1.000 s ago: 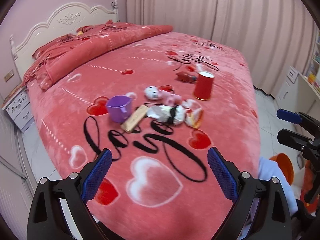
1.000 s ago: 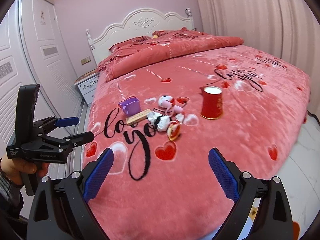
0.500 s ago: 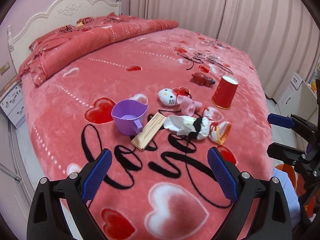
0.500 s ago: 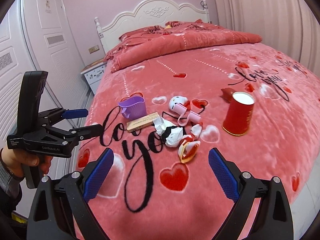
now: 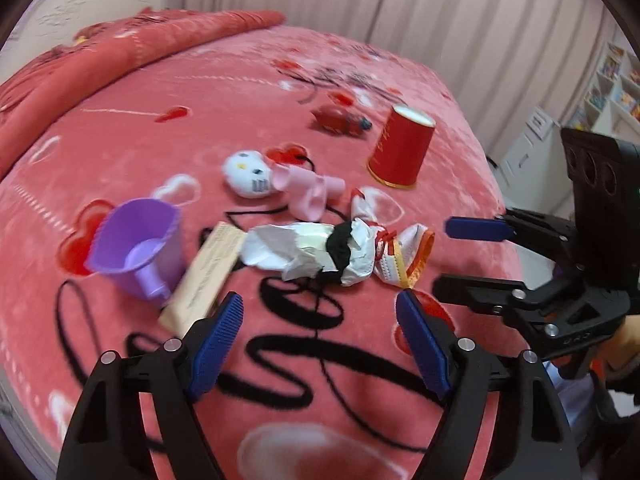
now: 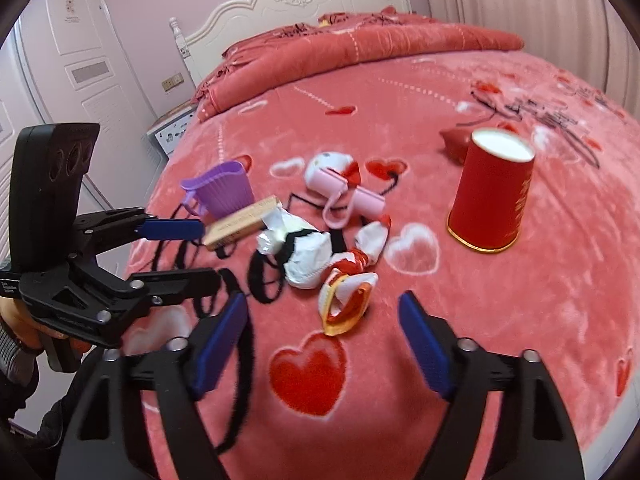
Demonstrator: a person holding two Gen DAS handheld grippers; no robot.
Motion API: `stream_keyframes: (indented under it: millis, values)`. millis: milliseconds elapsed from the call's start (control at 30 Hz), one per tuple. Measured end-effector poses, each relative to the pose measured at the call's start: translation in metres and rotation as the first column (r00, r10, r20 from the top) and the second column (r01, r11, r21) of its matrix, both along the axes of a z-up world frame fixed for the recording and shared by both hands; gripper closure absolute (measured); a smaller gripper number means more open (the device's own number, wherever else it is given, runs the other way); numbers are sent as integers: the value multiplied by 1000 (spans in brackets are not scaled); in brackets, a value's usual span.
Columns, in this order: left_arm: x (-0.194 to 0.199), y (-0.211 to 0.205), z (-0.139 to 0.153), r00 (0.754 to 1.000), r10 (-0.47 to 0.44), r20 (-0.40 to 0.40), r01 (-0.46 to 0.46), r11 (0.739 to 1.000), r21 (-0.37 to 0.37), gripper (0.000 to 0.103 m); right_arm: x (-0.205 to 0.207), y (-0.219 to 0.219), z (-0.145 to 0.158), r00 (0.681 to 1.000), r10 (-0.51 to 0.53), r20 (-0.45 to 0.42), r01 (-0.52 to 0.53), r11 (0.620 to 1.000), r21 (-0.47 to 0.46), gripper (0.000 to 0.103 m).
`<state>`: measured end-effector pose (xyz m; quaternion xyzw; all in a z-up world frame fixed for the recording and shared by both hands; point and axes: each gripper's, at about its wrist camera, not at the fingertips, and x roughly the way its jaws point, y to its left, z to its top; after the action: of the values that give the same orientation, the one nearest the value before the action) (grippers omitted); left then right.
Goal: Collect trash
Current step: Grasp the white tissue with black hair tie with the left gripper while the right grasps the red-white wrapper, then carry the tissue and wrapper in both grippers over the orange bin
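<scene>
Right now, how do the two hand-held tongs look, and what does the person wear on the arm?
Both tongs are black plastic frames with silver screws. The left tongs and right tongs each carry two ribbed blue pads. Above each handle stands a black block with three round holes. The left arm wears a dark grey ribbed sleeve.

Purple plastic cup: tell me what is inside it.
The ribbed purple plastic cup lies tilted with its mouth open; only its own purple bottom shows, no trash. The far inner wall is hidden.
</scene>
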<state>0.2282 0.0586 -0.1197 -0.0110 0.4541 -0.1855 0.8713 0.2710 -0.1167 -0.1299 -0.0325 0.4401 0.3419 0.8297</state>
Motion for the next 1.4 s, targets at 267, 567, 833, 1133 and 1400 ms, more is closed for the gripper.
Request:
stream_keyframes:
  millis: [267, 567, 833, 1133, 1400]
  values:
    - [27, -17, -11, 986, -158, 57, 155, 986, 55, 24, 23, 6, -24, 1000, 18, -23, -18, 1000, -13, 41]
    - [45, -32, -28, 932, -348, 97, 337, 935, 116, 31, 29, 6, -37, 999, 50, -7, -51, 998, -25, 64]
    - [60, -33, -46, 938, -340, 70, 329, 935, 135, 45, 30, 8, -41, 995, 98, 26, -97, 995, -31, 84]
    - [47, -26, -30, 958, -272, 87, 265, 961, 84, 56, 14, -11, -24, 998, 54, 27, -54, 999, 8, 85]
    - [-12, -42, 7, 962, -249, 112, 243, 968, 66, 56, -39, -49, 13, 1000, 7, 21, -9, 998, 66, 85]
